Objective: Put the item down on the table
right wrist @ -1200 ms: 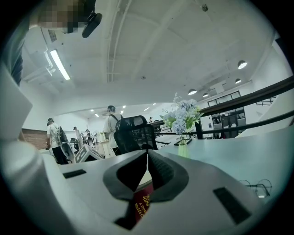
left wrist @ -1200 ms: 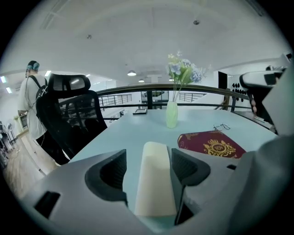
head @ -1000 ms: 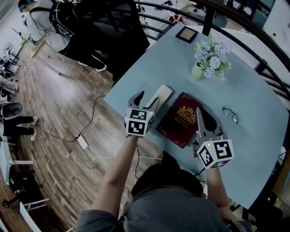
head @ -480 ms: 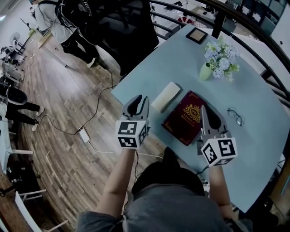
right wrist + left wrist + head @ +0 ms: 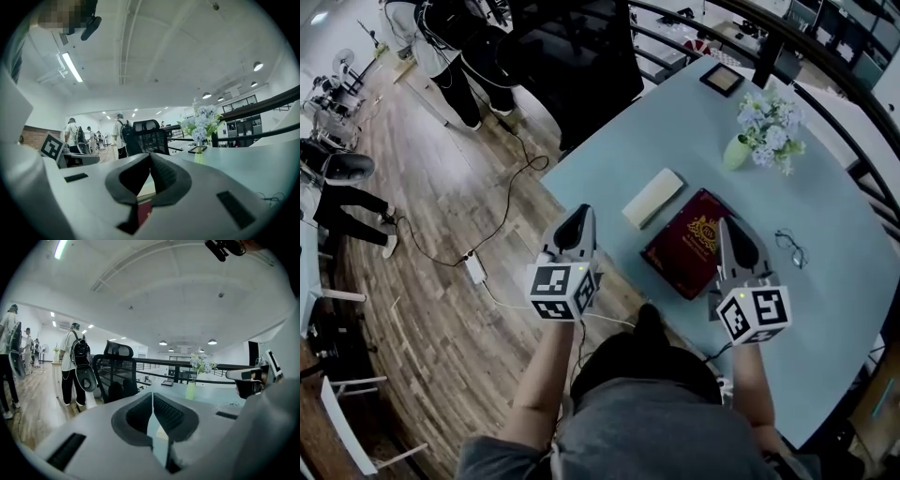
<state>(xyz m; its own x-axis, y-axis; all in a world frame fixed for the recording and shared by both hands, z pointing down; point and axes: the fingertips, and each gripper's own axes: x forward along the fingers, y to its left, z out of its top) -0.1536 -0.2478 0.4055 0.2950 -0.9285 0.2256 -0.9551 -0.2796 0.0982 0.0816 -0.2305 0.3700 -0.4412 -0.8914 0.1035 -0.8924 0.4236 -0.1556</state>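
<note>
Left gripper (image 5: pixel 579 220) first: it hangs off the desk (image 5: pixel 609 164) edge, out over the wood floor. Its jaws have just been closing and now pinch together with nothing between them. That reads as a hands-off pose, clear of the work.

Next over is the item (image 5: pixel 653 198), a flat cream block. It lies on the desk near the edge, just beside the red book (image 5: pixel 692 242), and no gripper touches it. I'd call the put-down done; it sits flat and looks unlikely to slide.

Right gripper (image 5: pixel 724 230) hovers at the book's near corner, jaws together and empty. Its own view shows only red cover past the pads, so it looks parked rather than reaching.

Far right, the glasses (image 5: pixel 789 247) lie well apart, out of the way.
</note>
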